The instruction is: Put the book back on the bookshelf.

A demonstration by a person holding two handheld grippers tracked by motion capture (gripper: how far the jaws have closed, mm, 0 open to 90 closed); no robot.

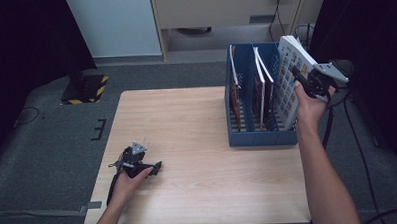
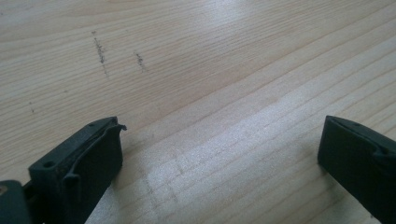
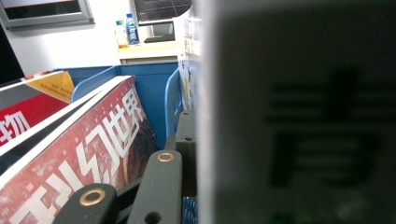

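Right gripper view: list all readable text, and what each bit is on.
"幻世界" in white characters: red magazine cover in the blue file rack.
"物": red-and-white cover at the left edge.
Large dark print on the white book held by the right gripper: too blurred to read.
Bottle label on the far shelf: too small to read.

white characters "幻世界" stand on the red book cover (image 3: pixel 88 154); "物" beside.
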